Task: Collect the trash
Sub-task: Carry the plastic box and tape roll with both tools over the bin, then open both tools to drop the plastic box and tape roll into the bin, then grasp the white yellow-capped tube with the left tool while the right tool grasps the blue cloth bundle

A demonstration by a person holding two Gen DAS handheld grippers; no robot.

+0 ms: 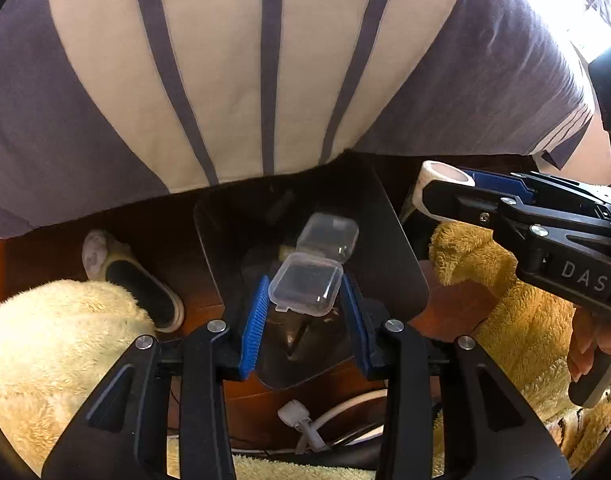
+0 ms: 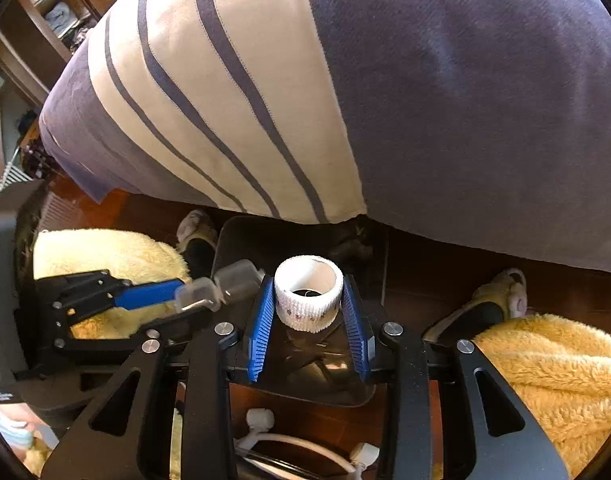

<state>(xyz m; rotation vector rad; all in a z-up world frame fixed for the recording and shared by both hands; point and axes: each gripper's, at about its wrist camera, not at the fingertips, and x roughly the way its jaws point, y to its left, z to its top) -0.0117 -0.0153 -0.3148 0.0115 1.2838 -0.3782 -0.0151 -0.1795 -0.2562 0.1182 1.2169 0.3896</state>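
Drop-off step: left gripper (image 1: pixel 305 300) clamps clear hinged box (image 1: pixel 305 283), right gripper (image 2: pixel 308 312) clamps tape roll (image 2: pixel 308 298), both over black bin (image 1: pixel 401 256); next, release.

You are looking at blue ribbed pads (image 1: pixel 254 322) on black grippers, a clear plastic case (image 1: pixel 305 282), and a white tape roll (image 2: pixel 308 298) carrying a tiny dotted print (too small to read). The bin (image 1: pixel 385 248) is showing black, the shirt (image 1: pixel 265 60) cream with grey-purple stripes, the fleece trousers (image 2: pixel 553 364) yellow.

Black grippers, blue ribbed fingers (image 1: pixel 254 320); fluffy yellow trousers (image 2: pixel 553 364)
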